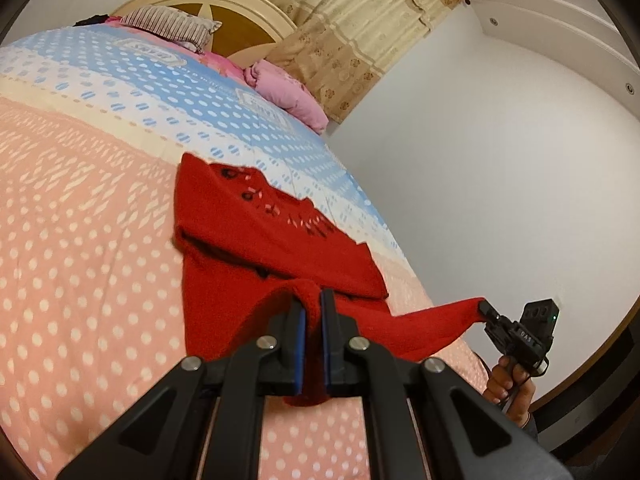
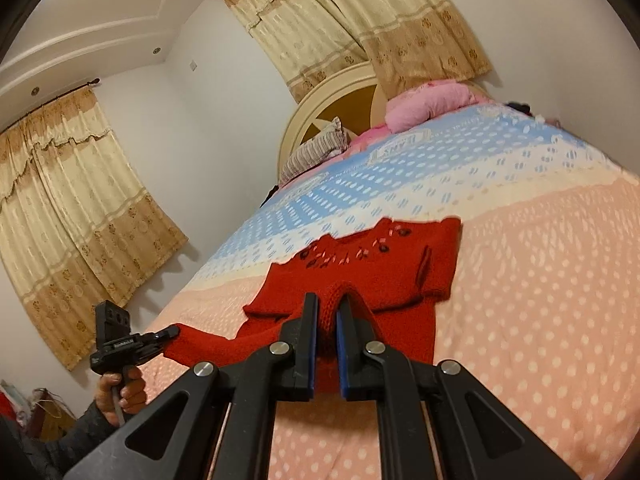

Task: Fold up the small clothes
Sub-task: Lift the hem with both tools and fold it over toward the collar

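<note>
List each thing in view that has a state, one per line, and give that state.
red sweater: top lying on the bed, near edge lifted
left gripper: fingers shut on the sweater's edge
right gripper: fingers shut on the sweater's edge
curtains: drawn
bed cover: spread flat

Sweater [image 1: 256, 240] on bedspread [image 1: 80, 260], near bed edge, its near hem raised off bedspread. Left gripper [image 1: 313, 304] clamped on one hem corner, right gripper [image 2: 328, 308] on other; hem spans between them. Pillows [image 1: 172, 26] at far end of bed, against headboard [image 1: 224, 4]. Curtains [image 1: 348, 40] behind headboard. Wall [image 1: 500, 180] beside bed.
</note>
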Available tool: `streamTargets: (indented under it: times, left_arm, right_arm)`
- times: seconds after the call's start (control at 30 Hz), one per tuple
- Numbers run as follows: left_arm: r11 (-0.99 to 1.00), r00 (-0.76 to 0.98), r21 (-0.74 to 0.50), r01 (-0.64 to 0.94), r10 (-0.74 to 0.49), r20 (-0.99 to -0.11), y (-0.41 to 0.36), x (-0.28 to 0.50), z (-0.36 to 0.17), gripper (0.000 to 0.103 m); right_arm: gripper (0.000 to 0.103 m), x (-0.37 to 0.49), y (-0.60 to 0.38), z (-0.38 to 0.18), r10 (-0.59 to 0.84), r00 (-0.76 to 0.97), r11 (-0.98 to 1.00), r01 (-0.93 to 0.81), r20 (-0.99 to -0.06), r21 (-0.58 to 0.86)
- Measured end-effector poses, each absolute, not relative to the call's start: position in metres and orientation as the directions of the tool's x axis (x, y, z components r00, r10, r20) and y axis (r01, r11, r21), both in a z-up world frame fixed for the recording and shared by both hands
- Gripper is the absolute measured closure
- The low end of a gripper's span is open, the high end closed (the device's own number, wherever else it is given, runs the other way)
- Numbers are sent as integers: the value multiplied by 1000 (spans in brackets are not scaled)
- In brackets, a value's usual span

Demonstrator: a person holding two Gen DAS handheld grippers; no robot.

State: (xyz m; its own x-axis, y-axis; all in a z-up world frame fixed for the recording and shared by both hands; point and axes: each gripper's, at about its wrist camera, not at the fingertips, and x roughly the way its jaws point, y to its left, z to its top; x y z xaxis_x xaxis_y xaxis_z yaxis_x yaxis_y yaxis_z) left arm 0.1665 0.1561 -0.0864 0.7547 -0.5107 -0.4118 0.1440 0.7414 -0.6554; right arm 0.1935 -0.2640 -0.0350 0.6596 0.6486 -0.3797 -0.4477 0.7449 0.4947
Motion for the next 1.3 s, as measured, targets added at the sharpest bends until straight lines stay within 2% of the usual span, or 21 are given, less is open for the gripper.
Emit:
streamTargets:
  times: [0.43,0.67,1.03,1.2,1.3]
  left_arm:
    - [740,772,-663,112,-485,-410,173,229,-74,97]
    - [744,774,-661,99,-475,-418,177,269,-73,97]
    - [782,737,-623,17,-430,-521,186,339,-115,97]
    - [852,698,-522,-42,-349,-626,177,362,-138,96]
    - [872,708,-486,-63,-305,-638,176,356,-138,90]
  right_arm:
    - [95,260,-248,-19,627,688,755,-421,-366,503]
    - [95,304,-234,-11,605,693,776,-406,-391,483]
    - [95,379,-220,-64,528,668,835,-294,-525,465]
    - [95,419,-210,-99,489,619,863,-243,-615,442]
    - [95,433,-200,-110,418,614,906,-222,-669,361]
